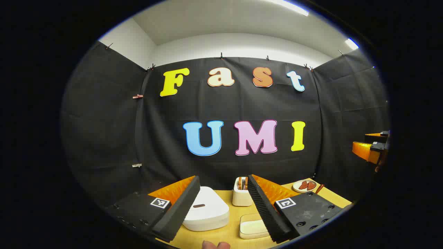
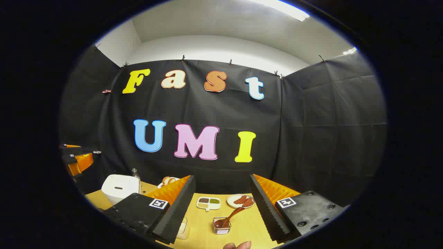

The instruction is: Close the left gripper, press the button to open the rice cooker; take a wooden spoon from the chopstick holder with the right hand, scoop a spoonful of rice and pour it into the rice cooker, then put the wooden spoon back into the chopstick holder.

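Note:
The white rice cooker (image 1: 206, 211) sits on the wooden table with its lid down, low between the fingers of my open left gripper (image 1: 223, 177). Behind it a white chopstick holder (image 1: 242, 196) holds wooden utensils (image 1: 242, 182). A shallow clear box of pale rice (image 1: 252, 227) lies by the right finger. From the right gripper view, the rice cooker (image 2: 119, 188) stands far left, under the left gripper (image 2: 74, 157). My right gripper (image 2: 222, 177) is open and holds nothing; it also appears at the edge of the left gripper view, right gripper (image 1: 372, 150).
A plate of reddish pieces (image 2: 241, 200), a divided dish of grains (image 2: 208, 203) and a small clear box with a brown spoon (image 2: 221, 224) lie ahead of the right gripper. A bottle (image 2: 135, 173) and a plate of buns (image 2: 168, 180) stand behind the cooker. A thumb tip (image 1: 214, 245) shows at the bottom.

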